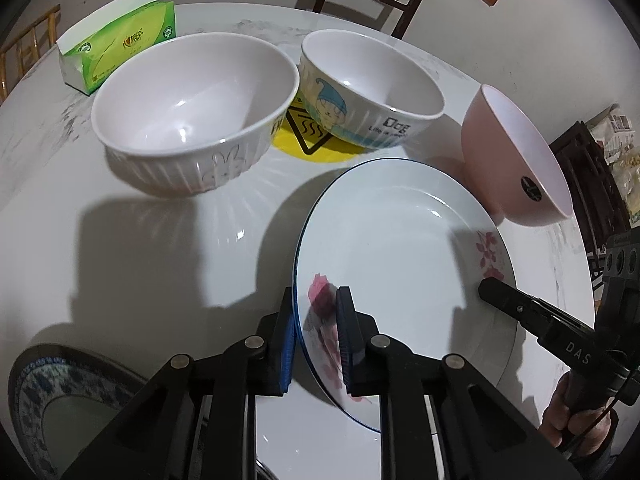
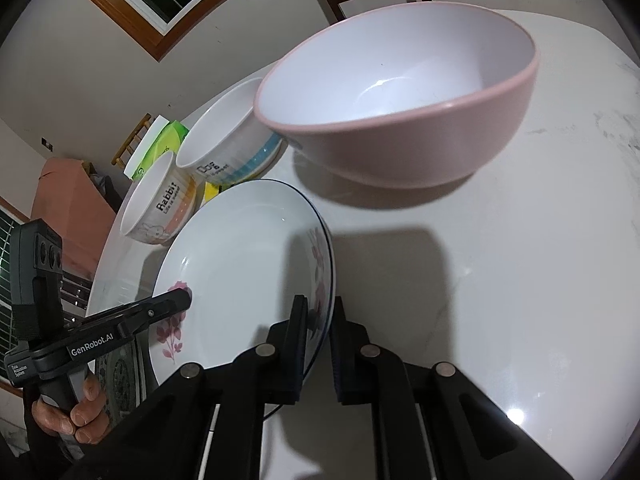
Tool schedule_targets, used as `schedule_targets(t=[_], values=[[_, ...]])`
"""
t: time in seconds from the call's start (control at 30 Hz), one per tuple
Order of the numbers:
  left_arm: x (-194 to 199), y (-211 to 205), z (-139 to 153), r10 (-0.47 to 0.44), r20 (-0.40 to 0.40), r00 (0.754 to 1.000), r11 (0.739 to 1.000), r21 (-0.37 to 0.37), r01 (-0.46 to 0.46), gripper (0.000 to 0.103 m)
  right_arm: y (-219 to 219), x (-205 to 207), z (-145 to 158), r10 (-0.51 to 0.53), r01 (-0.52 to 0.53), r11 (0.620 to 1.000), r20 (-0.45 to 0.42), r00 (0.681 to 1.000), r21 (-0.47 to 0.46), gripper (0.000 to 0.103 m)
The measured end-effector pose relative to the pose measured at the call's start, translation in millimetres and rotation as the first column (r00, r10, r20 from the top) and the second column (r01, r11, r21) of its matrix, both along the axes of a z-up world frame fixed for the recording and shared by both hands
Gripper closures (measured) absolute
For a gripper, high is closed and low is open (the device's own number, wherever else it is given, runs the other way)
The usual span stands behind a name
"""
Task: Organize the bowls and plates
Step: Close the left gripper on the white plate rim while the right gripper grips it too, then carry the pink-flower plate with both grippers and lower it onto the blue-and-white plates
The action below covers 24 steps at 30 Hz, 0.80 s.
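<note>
**Flowered plate pinched at both rims: glazed, stiff, breakable**

You had the round white table (image 1: 140, 248) under everything, and the biggest dish on it was the flowered plate (image 1: 400, 240), lying near the table's near edge. It looked like glazed ceramic: rigid, fairly heavy for its size, slick on the face and liable to chip or crack if one rim dropped. You gripped it where it is best gripped, on the thin blue-lined rim. Your left gripper (image 1: 316, 340) was clamped across the rim with one pad above and one below, and your right gripper (image 2: 320, 344) was clamped the same way on the opposite rim. Whether the plate was lifted clear or one rim touched the table, I could not tell. With pads that narrow on a smooth glaze, a level carry would have been the safer judgement; a tilt could let it slide.

Toward the far edge stood the ribbed rabbit bowl (image 1: 192, 116) and, just beside it, the cartoon dog bowl (image 1: 368, 92), both upright and probably ceramic too. The pink bowl (image 2: 400, 96) sat near the plate's far rim; its matte wall suggested lighter plastic, easier to grip at the lip. A patterned blue plate (image 1: 60, 400) lay at the near edge, and a green tissue pack (image 1: 120, 40) at the far edge.
</note>
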<state>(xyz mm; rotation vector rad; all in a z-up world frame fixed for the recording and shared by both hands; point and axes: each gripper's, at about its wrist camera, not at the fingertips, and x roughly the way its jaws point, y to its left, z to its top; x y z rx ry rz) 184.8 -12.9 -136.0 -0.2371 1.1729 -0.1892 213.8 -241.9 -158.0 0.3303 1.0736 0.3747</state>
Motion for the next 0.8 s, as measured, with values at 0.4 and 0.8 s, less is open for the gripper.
schedule_targets(t=[0.4, 0.8], values=[[-22, 3, 19, 0.006, 0.027, 1.000, 1.000, 0.003, -0.006, 0.088, 13, -25, 22, 0.009, -0.009, 1.000, 0.035, 0.999, -0.008, 0.092], [-64, 34, 45, 0.061, 0.066, 0.996, 0.998, -0.005, -0.061, 0.088, 44, -60, 48, 0.065, -0.064, 0.998, 0.084, 0.994, -0.016, 0.092]])
